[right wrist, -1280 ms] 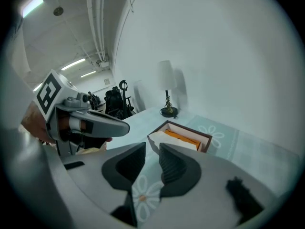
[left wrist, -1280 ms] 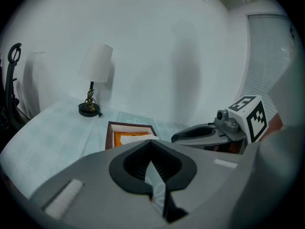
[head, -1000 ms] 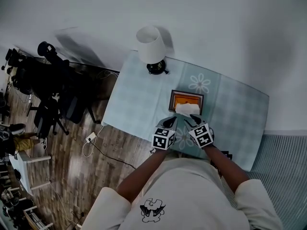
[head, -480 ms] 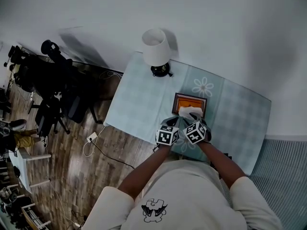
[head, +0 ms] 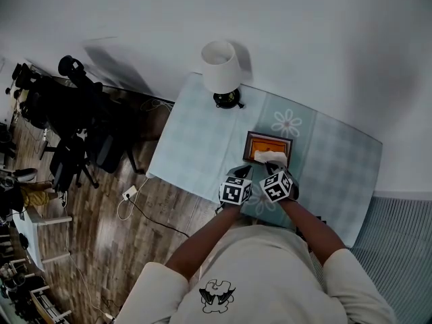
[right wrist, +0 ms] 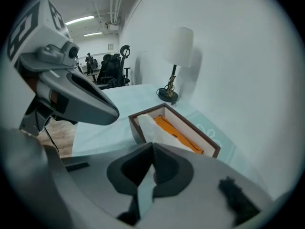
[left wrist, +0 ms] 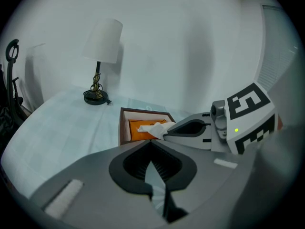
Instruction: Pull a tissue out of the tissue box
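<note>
White tissue: stands out of the tissue box at the box's near end.
Right gripper: jaws have just closed, pinching the tissue's free end above the box.
Left gripper: jaws together, empty, just beside the box's near left corner.
Task reading: grip apparently made; the pull remains.
Left gripper view only: right jaw tip meeting the tissue side-on.
Head view only: lamp well beyond the box's far left corner.
</note>
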`<move>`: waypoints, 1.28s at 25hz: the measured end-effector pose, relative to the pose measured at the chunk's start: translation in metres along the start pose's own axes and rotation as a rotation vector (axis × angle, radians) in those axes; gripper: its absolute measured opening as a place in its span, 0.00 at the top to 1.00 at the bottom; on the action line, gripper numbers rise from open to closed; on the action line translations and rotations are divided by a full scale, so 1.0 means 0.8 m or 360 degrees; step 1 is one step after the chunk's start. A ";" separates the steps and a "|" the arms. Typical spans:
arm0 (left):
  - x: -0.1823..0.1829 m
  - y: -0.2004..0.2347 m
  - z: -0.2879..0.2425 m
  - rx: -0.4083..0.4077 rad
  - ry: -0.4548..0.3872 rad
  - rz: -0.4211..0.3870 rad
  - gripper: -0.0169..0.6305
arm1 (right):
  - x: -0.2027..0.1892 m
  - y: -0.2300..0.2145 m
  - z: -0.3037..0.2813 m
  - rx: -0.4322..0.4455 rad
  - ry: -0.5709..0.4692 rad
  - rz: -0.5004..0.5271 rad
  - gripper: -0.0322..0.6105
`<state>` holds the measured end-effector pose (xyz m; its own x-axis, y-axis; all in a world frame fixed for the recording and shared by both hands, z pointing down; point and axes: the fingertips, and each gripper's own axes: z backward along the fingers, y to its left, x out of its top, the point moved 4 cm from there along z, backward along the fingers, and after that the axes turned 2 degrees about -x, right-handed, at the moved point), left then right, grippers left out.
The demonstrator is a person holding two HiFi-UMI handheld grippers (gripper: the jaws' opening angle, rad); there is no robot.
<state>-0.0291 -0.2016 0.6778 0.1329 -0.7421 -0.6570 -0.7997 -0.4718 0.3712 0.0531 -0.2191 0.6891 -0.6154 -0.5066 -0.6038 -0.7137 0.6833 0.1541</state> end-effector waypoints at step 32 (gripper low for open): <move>0.049 -0.049 0.096 -0.0010 -0.0304 -0.0106 0.96 | 0.048 -0.007 0.163 0.0104 -0.0398 -0.0492 0.93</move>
<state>-0.0372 -0.1756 0.5872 0.0715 -0.6054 -0.7927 -0.7892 -0.5204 0.3263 0.0770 -0.1741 0.5627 -0.2690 -0.5551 -0.7871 -0.8247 0.5548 -0.1095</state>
